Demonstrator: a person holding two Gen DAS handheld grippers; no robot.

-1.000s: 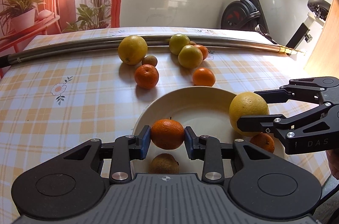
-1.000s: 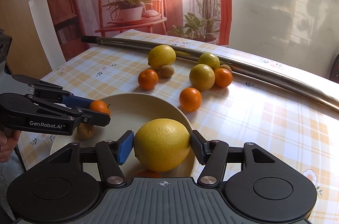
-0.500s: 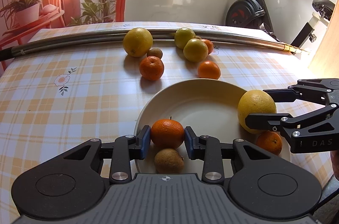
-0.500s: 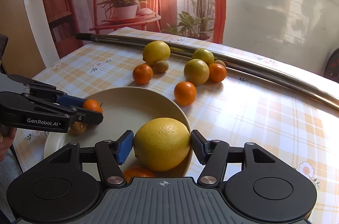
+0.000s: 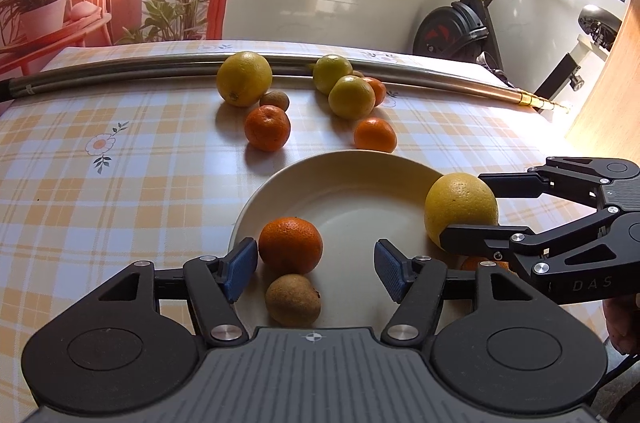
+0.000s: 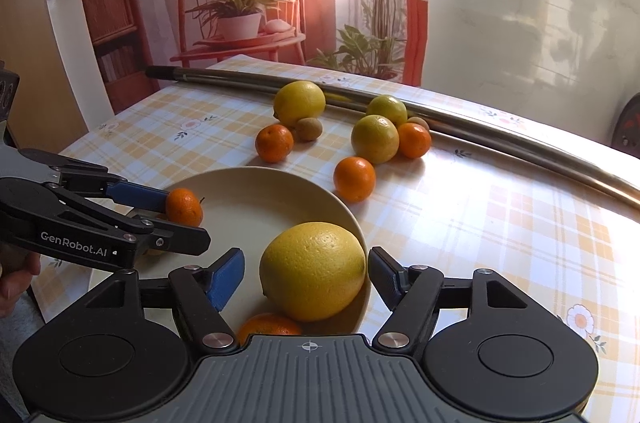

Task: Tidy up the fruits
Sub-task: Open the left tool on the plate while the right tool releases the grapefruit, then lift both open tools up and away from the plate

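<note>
fruits sit partly in the cream plate [image 5: 344, 163]: a mandarin [image 5: 290, 245] and a kiwi [image 5: 293, 300] lie between the spread jaws of the left gripper [image 5: 316, 269], untouched. a big yellow citrus [image 6: 313, 270] rests at the plate's rim between the parted fingers of the right gripper [image 6: 306, 273]. "genrobot.ai" reads on the left gripper's arm, "das" on the right's. more citrus [image 5: 244, 78] lies beyond on the checked tablecloth [image 5: 120, 159].
</note>
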